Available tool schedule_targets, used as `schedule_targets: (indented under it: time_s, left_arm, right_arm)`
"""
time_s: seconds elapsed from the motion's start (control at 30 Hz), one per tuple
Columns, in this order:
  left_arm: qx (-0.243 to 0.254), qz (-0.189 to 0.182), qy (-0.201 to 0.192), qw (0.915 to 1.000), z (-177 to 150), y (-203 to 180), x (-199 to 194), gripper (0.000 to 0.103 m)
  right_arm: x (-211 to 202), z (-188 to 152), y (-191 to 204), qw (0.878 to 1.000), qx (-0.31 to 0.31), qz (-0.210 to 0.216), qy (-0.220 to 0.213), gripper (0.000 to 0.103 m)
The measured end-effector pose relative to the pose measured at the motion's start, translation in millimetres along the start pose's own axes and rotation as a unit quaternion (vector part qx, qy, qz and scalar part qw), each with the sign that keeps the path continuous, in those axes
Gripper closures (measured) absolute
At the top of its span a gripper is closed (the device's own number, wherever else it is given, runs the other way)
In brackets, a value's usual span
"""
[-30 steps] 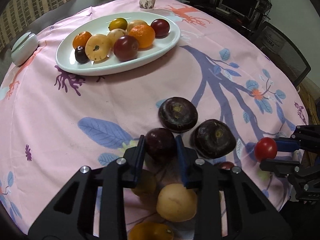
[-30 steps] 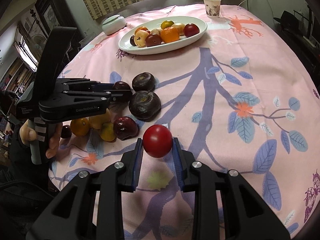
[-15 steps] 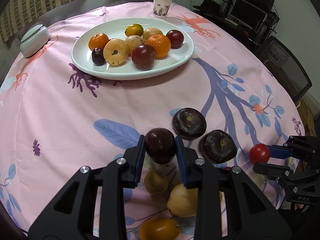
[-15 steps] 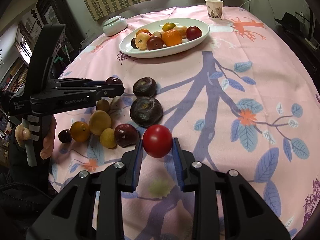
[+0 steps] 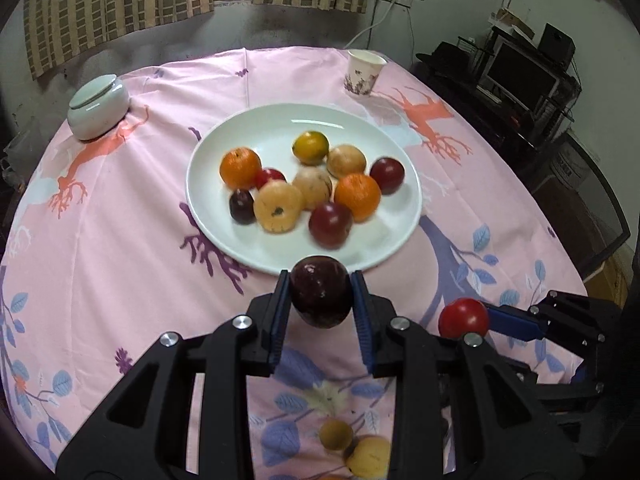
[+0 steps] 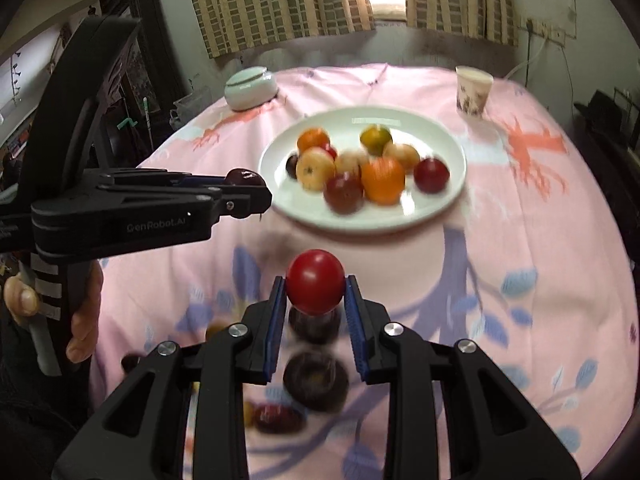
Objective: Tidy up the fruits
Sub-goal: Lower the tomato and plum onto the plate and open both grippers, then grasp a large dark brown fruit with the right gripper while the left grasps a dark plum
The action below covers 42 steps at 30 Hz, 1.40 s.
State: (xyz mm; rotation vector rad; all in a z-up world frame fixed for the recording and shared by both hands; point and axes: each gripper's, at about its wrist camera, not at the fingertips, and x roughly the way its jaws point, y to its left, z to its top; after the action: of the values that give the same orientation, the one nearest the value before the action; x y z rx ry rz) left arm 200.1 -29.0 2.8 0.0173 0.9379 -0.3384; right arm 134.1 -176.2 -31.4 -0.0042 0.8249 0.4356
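My left gripper [image 5: 320, 298] is shut on a dark purple plum [image 5: 320, 296] and holds it in the air just short of the near rim of the white oval plate [image 5: 248, 248]. The plate holds several fruits: oranges, yellow fruits and dark red plums. My right gripper [image 6: 316, 292] is shut on a bright red tomato [image 6: 315, 281], above the cloth and short of the plate [image 6: 448, 200]. The tomato also shows in the left wrist view [image 5: 463, 317]. The left gripper with its plum [image 6: 242, 176] shows at the left of the right wrist view.
Loose fruits lie on the pink tablecloth near me: two dark flat fruits [image 6: 316, 376], a red plum [image 6: 276, 418] and yellow fruits [image 5: 368, 456]. A paper cup [image 5: 364, 74] stands behind the plate, a lidded white bowl [image 5: 98, 106] at the back left. Shelves stand off right.
Both grippers have lifted and moved forward toward the plate, each with its fruit. The loose fruits are now behind and under them.
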Motion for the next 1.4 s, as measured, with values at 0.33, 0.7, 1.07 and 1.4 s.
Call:
schedule_targets:
  time_s: [0.33, 0.7, 1.07, 1.4]
  left_arm:
    - [-0.053, 0.004, -0.021, 0.9984, 59, 27, 12, 0.073]
    - [-0.06, 0.021, 0.017, 0.9979, 98, 34, 77, 0.072]
    - [-0.069, 0.026, 0.027, 0.9969, 111, 37, 103, 0.043]
    - [-0.072, 0.018, -0.016, 0.9971, 94, 49, 34, 0.028]
  right_arm:
    - [48, 73, -18, 0.999, -0.009, -0.036, -0.022, 0.073]
    - [92, 104, -44, 0.999, 0.023, -0.044, -0.009, 0.073]
    - [122, 110, -52, 0.999, 0.022, -0.038, 0.023, 0.066]
    - [69, 102, -39, 0.999, -0.002, -0.033, -0.011, 0.044]
